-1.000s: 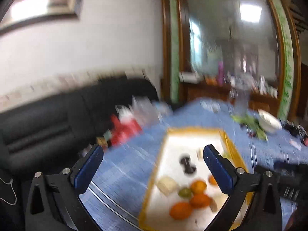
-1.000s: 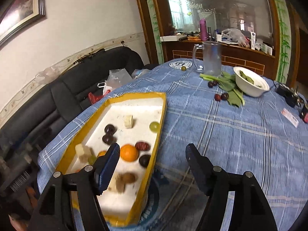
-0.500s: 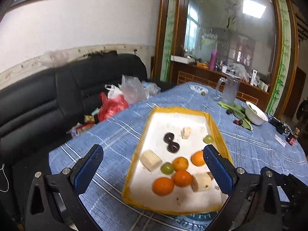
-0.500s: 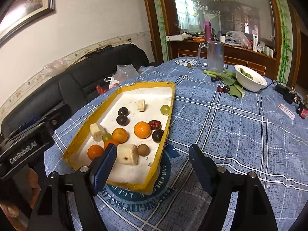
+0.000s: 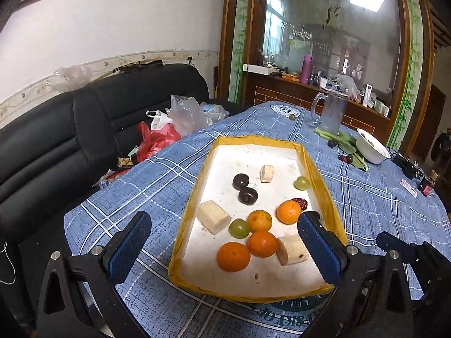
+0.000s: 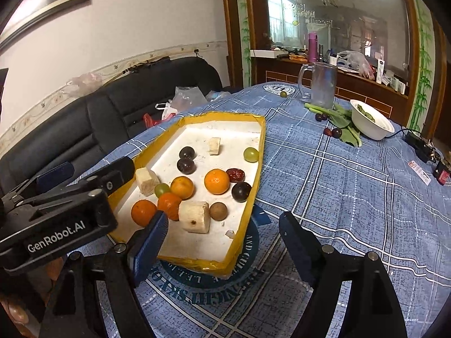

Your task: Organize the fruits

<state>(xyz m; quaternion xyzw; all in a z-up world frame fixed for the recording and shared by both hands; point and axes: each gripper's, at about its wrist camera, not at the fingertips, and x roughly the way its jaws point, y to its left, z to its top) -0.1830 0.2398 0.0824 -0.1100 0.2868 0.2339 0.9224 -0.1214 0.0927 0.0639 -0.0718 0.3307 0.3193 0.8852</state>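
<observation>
The tray sits on the worktop, near its front edge. In the tray, four oranges cluster at the near end beside a grape, with two plums further back. Behind the tray, well apart, stands a jug. Right of the jug lies a bowl, touching some leaves. Left of the worktop runs a sofa with bags on it. The left gripper hovers over the tray's near end, the right gripper at its near right corner.
</observation>
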